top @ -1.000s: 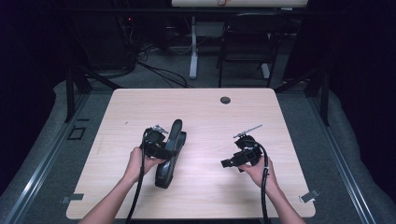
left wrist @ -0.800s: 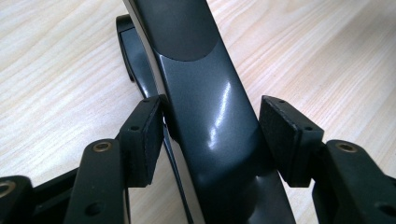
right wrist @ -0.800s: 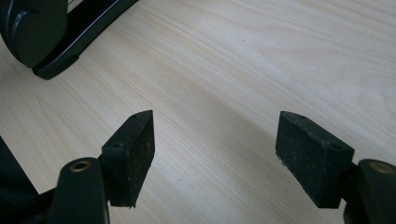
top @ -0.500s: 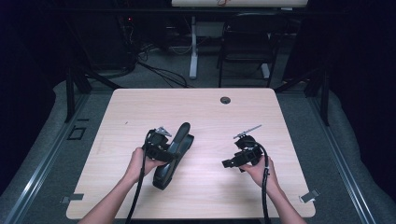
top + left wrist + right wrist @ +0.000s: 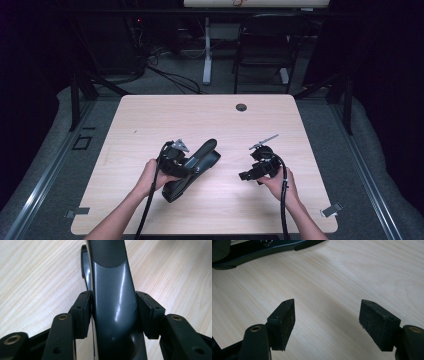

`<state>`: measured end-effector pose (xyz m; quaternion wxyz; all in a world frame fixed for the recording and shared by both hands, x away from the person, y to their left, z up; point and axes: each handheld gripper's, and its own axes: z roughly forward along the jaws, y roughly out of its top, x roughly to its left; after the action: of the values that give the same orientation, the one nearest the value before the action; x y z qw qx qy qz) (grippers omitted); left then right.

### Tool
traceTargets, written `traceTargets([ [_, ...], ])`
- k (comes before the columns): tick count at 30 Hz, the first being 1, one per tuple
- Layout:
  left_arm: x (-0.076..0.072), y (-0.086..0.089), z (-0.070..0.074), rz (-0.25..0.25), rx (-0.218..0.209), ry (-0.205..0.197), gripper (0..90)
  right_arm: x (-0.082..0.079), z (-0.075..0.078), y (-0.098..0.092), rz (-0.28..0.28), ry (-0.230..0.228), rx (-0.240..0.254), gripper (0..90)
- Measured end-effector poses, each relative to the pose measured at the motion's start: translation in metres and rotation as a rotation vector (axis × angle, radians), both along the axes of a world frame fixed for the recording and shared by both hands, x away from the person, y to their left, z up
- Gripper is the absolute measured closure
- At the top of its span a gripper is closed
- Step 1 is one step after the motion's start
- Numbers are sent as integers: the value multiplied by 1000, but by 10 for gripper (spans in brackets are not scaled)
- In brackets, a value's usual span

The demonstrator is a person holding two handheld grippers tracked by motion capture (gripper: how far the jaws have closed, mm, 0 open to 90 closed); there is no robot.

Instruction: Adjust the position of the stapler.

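Seen from above: a long black stapler (image 5: 192, 169) lying aslant on the near-left part of the pale wooden table (image 5: 150, 120), clear of every edge. Left gripper (image 5: 186, 166) set across its middle, jaws just closed further, pads (image 5: 82, 312) tight against the glossy grey top arm. Right gripper (image 5: 245, 176) well apart to the right, jaws gaping over bare wood, gripping nothing. Wide free board beyond, broken by one small cable hole (image 5: 241, 107) near the far edge. From the right gripper view: the stapler's dark base (image 5: 262, 251) across the top, unseen underside detail blurred. From the left gripper view: the thin gap between arm and base.
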<state>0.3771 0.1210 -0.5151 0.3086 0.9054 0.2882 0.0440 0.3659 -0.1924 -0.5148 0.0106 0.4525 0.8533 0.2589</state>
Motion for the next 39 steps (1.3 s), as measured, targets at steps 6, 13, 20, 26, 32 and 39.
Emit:
traceTargets([
  [6,-3,-2,0,-37,-4,-18,514,0,0,0,-4,-4,0,290],
  [13,-7,-4,0,-97,1,-41,527,0,0,0,7,1,1,289],
  [20,-8,-4,0,-178,-7,-29,527,-1,1,3,44,-7,15,280],
  [26,-10,-5,-1,-240,-23,-14,527,-4,4,9,120,-45,41,248],
  [32,-13,-7,-2,-269,-35,-9,527,-7,8,21,174,-83,80,228],
  [39,-15,1,2,-130,-44,58,416,-10,18,35,207,-176,100,230],
])
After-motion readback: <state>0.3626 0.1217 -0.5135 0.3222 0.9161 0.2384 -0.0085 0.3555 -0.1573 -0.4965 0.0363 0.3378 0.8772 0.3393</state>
